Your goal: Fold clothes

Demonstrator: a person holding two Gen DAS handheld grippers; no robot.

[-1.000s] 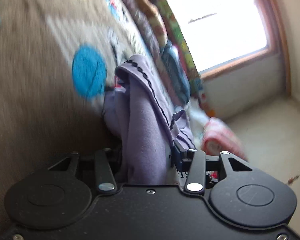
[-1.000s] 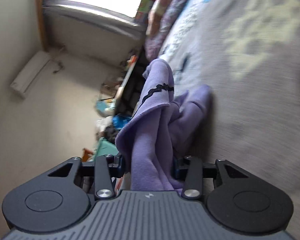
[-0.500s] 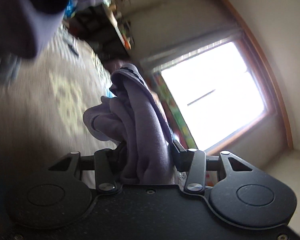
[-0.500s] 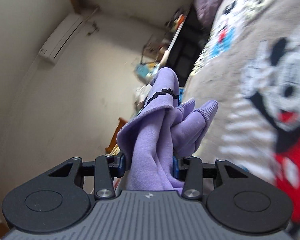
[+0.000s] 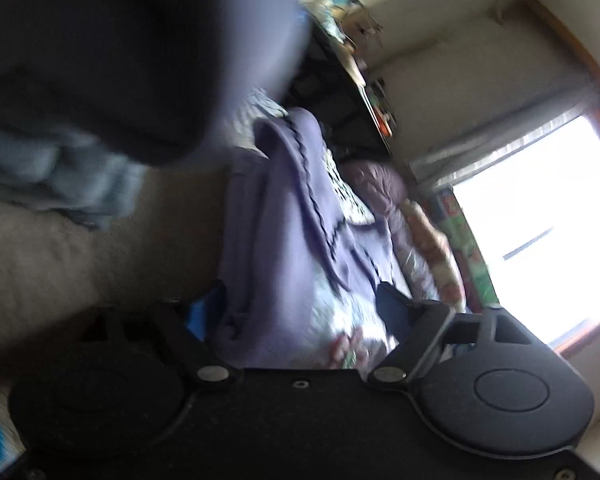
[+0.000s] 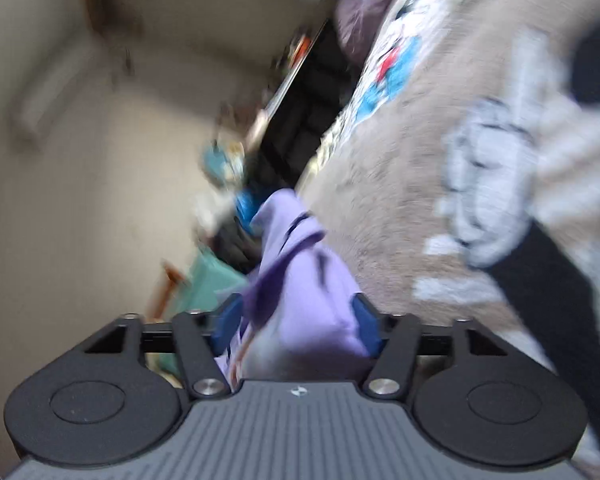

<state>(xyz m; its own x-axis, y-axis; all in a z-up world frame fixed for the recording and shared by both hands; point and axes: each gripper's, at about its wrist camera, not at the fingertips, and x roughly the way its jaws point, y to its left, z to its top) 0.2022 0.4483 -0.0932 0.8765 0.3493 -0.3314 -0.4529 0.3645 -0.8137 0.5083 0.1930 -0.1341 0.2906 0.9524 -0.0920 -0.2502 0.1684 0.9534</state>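
The left claw (image 5: 300,308) has its jaws spread partway with a bunch of the purple garment (image 5: 284,240) between them; whether they pinch it, I cannot tell. The right claw (image 6: 296,320) likewise straddles purple cloth above the tan cartoon-print bed blanket (image 6: 400,184).

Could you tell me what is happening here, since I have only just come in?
A person is working with two hand-held claws on a purple garment over a bed with a brown cartoon blanket. The left claw and the right claw each have a bunch of that purple cloth pinched between their fingers. Both views are blurred, and the garment is bunched up, not folded yet.
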